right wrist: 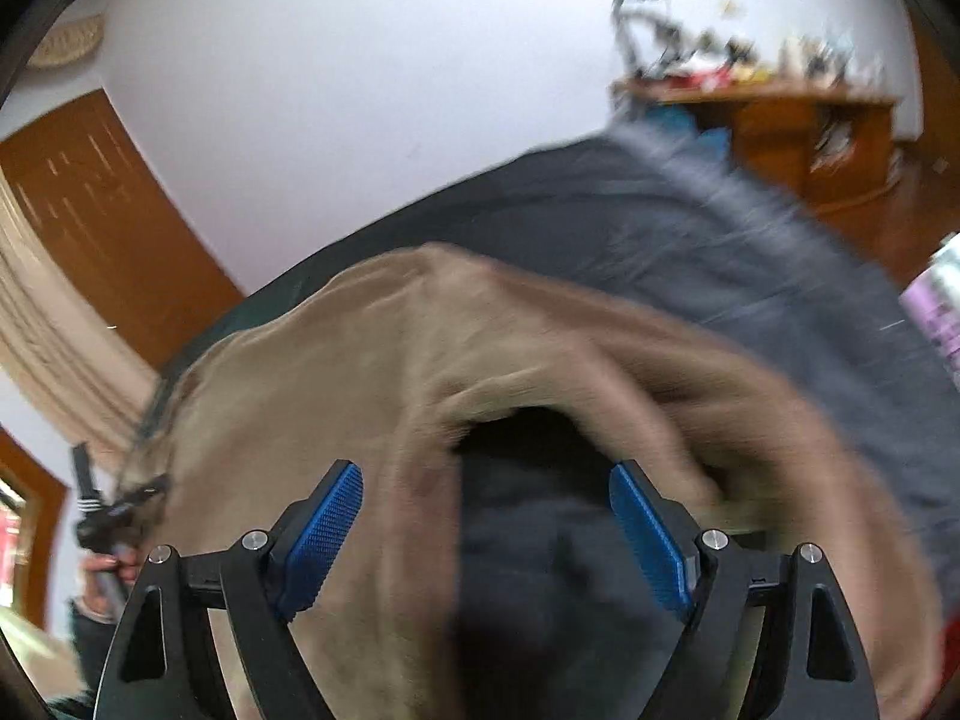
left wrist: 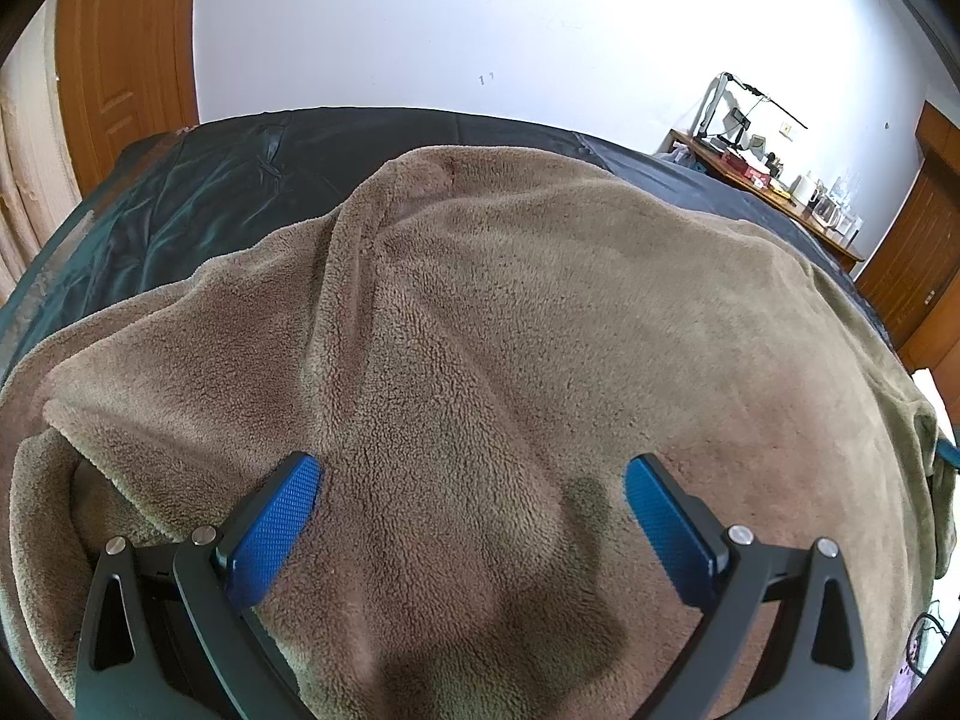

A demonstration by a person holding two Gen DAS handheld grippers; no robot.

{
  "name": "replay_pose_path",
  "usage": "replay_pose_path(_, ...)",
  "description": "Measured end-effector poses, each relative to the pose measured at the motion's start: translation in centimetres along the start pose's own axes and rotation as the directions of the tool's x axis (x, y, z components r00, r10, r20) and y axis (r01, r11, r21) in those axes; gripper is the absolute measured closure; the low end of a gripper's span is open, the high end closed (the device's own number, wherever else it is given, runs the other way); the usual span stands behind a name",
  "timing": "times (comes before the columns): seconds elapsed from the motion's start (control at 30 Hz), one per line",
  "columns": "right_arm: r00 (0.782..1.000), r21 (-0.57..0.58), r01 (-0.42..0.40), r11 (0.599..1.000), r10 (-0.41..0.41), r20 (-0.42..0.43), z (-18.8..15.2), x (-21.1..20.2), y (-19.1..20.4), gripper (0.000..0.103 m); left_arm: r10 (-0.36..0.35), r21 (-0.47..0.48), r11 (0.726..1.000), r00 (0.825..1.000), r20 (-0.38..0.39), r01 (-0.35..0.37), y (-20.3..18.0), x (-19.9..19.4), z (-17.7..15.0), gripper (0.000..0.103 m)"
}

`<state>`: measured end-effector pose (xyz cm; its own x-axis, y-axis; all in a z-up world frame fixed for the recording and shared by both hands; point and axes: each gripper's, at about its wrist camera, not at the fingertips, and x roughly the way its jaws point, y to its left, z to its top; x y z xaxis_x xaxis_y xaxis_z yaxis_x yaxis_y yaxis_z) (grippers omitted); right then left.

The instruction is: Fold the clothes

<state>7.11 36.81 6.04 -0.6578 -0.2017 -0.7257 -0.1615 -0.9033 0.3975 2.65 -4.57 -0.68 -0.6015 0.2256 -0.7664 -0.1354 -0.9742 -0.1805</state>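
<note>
I see a thick, floppy brown fleece garment (left wrist: 480,312) on the bed (left wrist: 198,180), prob. heavy-ish, grippy. Left gripper (left wrist: 473,474) and right gripper (right wrist: 486,480) jaws both released, empty. I'd pinch the folded edge (right wrist: 480,402) nearest the right gripper.

My left view is bright and sharp. Soft daylight fills the room, and the white wall (left wrist: 480,30) glows. I see a dark shadow on the brown fleece (left wrist: 510,330), low between the jaws. My right view is smeared with blur; the desk (right wrist: 750,102) and the fleece (right wrist: 360,330) edge look streaky there. Only the blue pads (right wrist: 324,540) look sharp. Both views bend round like a bowl, with black corners. The bed (left wrist: 210,180) edge curves.
</note>
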Motion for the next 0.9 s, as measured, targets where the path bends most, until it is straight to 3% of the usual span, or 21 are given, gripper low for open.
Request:
replay_pose_path(0.1, 0.997, 0.023, -0.03, 0.999, 0.032, -0.065, 0.6, 3.4, 0.9, 0.017, -0.007, -0.005, 1.0, 1.0, 0.002, 0.007, 0.2, 0.0, 0.1, 0.001)
replay_pose_path(0.17, 0.995, 0.034, -0.025, 0.999, 0.028, -0.094, 0.9, 5.4, 1.2, 0.023, -0.012, -0.009, 1.0, 1.0, 0.004, 0.012, 0.3, 0.0, 0.1, 0.001)
replay_pose_path(0.27, 0.993, 0.03, 0.004, 1.0, -0.001, -0.116, 1.6, 7.5, 1.7, 0.044, -0.019, -0.014, 1.0, 1.0, 0.007, 0.019, 0.3, -0.1, 0.1, 0.001)
replay_pose_path(0.33, 0.99, -0.001, 0.068, 0.998, -0.068, -0.121, 2.1, 8.0, 1.7, 0.07, -0.022, -0.017, 1.0, 1.0, 0.008, 0.023, 0.4, -0.1, 0.1, 0.001)
replay_pose_path(0.4, 0.984, -0.069, 0.139, 0.988, -0.145, -0.1, 2.5, 8.0, 2.0, 0.075, -0.023, -0.018, 1.0, 1.0, 0.008, 0.023, 0.4, -0.1, 0.1, 0.001)
replay_pose_path(0.5, 0.955, -0.197, 0.286, 0.938, -0.297, -0.027, 3.0, 8.2, 2.8, 0.077, -0.013, -0.01, 1.0, 1.0, 0.005, 0.013, 0.2, 0.0, 0.1, 0.001)
replay_pose_path(0.6, 0.874, -0.314, 0.479, 0.82, -0.479, 0.082, 3.6, 8.9, 3.5, 0.079, -0.009, -0.007, 1.0, 1.0, 0.003, 0.009, 0.1, 0.1, 0.1, 0.001)
replay_pose_path(0.63, 0.865, -0.341, 0.492, 0.801, -0.494, 0.089, 3.8, 9.3, 3.3, 0.079, -0.008, -0.006, 1.0, 1.0, 0.002, 0.008, 0.1, 0.1, 0.1, 0.001)
replay_pose_path(0.7, 0.87, -0.339, 0.48, 0.809, -0.488, 0.067, 3.8, 10.0, 3.0, 0.079, -0.008, -0.005, 1.0, 1.0, 0.002, 0.008, 0.2, 0.1, 0.1, 0.001)
replay_pose_path(0.83, 0.853, -0.401, 0.505, 0.765, -0.515, 0.091, 3.2, 10.2, 3.9, 0.079, -0.001, 0.001, 1.0, 1.0, -0.001, 0.001, 0.1, 0.2, 0.2, 0.001)
replay_pose_path(0.9, 0.859, -0.403, 0.49, 0.773, -0.508, 0.072, 3.2, 10.1, 3.6, 0.079, 0.0, 0.003, 1.0, 1.0, -0.002, 0.0, 0.1, 0.3, 0.2, 0.001)
